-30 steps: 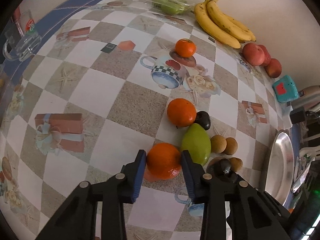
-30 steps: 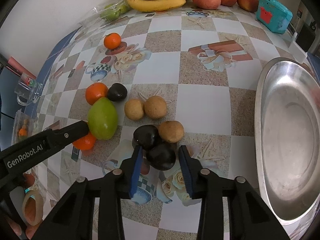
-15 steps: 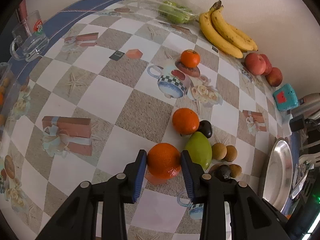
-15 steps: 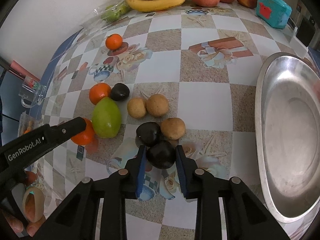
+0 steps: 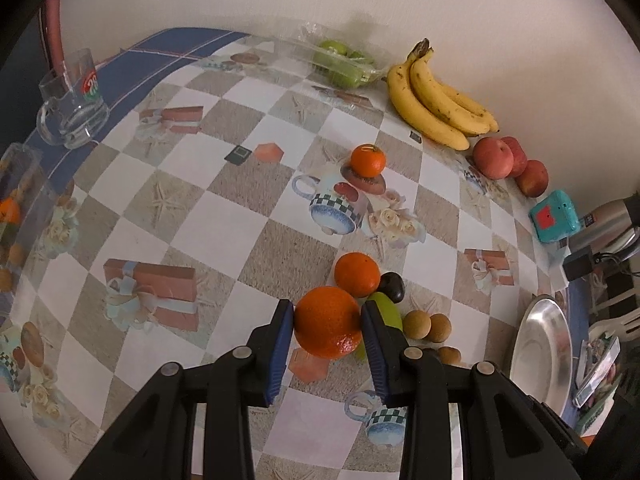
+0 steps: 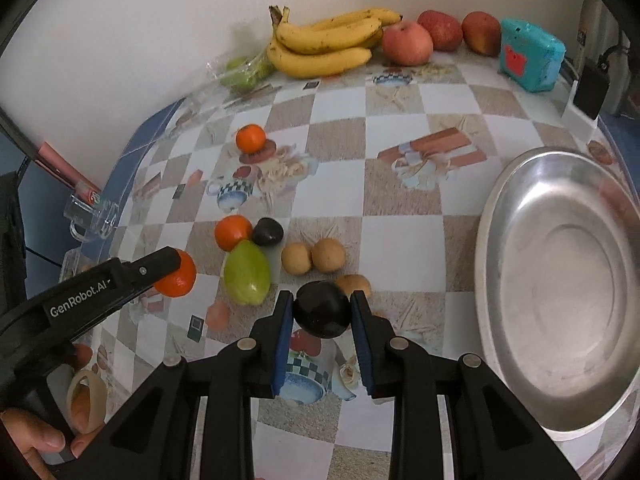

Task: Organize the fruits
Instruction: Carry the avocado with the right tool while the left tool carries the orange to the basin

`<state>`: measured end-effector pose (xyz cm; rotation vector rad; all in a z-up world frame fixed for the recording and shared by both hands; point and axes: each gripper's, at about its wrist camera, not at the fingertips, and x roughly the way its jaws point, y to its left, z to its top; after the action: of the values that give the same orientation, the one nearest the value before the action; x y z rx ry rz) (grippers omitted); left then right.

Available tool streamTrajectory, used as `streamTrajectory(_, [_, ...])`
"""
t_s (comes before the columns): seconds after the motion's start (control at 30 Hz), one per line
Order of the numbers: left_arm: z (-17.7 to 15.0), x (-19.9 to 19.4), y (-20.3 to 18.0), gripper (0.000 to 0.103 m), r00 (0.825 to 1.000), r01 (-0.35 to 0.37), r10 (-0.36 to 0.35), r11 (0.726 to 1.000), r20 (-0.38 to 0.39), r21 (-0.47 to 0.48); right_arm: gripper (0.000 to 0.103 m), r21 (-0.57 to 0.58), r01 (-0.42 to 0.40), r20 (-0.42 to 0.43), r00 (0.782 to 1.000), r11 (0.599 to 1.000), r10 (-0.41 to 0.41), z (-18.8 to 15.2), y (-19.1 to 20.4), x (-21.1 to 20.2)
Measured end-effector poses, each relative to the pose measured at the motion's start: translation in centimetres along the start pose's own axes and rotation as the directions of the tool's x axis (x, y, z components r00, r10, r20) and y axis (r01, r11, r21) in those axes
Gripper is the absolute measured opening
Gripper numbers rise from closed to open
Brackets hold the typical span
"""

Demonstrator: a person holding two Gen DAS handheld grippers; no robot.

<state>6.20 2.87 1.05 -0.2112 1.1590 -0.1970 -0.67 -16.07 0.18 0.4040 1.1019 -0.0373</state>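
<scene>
Fruit is held in both claws: orange in the left claw, dark plum in the right claw; both should be raised clear before being carried toward the steel tray at the bench's right edge.

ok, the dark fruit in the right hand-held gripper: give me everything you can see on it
The dark fruit is round, near-black and smooth with a dull sheen, possibly a plum. It sits clamped between the blue pads of the right hand-held gripper, one pad on each side, and appears raised off the patterned tablecloth. Only the pads visibly touch it. A brown fruit lies just behind it, and the steel tray lies to its right.
</scene>
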Motion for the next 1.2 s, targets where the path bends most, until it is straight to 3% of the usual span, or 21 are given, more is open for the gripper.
streamTrajectory(0.2, [0.2, -1.1, -0.8, 0.037, 0.999, -0.001, 0.001, 1.000, 0.036, 0.020, 0.030, 0.024, 0.008, 0.017, 1.000, 1.000, -0.008, 0.3, -1.1, -0.8])
streamTrajectory(0.4, [0.6, -1.1, -1.9, 0.037, 1.000, 0.016, -0.016, 0.999, 0.015, 0.033, 0.030, 0.068, 0.066, 0.047, 0.996, 0.995, -0.070, 1.0, -3.1, -1.8])
streamTrajectory(0.43, [0.7, -1.1, -2.3, 0.037, 1.000, 0.014, -0.015, 0.999, 0.013, 0.043, 0.030, 0.079, 0.072, 0.051, 0.996, 0.994, -0.076, 1.0, -3.5, -1.9])
streamTrajectory(0.5, [0.8, -1.2, -3.4, 0.027, 1.000, 0.020, -0.022, 0.998, 0.016, 0.066, 0.030, 0.116, 0.076, 0.058, 0.995, 0.990, -0.083, 1.2, -4.7, -2.3])
streamTrajectory(0.8, [0.2, 0.0, -9.4, 0.027, 0.999, 0.043, -0.044, 0.978, 0.003, 0.202, 0.030, 0.293, 0.088, 0.075, 0.991, 0.952, -0.115, 1.0, -11.0, -3.9])
streamTrajectory(0.9, [-0.2, 0.4, -8.5, 0.027, 1.000, 0.017, -0.019, 0.978, 0.009, 0.206, 0.030, 0.318, 0.092, 0.070, 0.990, 0.943, -0.120, 0.9, -11.9, -4.0])
streamTrajectory(1.03, [0.4, 0.9, -5.1, 0.027, 0.999, 0.029, -0.025, 0.992, -0.028, 0.125, 0.030, 0.300, 0.075, 0.067, 0.993, 0.951, -0.099, 1.1, -11.3, -3.8])
streamTrajectory(1.2, [2.0, -1.0, -0.8, 0.030, 0.999, 0.019, -0.020, 0.999, 0.030, 0.037, 0.030, 0.262, 0.052, 0.053, 0.996, 0.964, -0.068, 1.2, -10.0, -3.2])
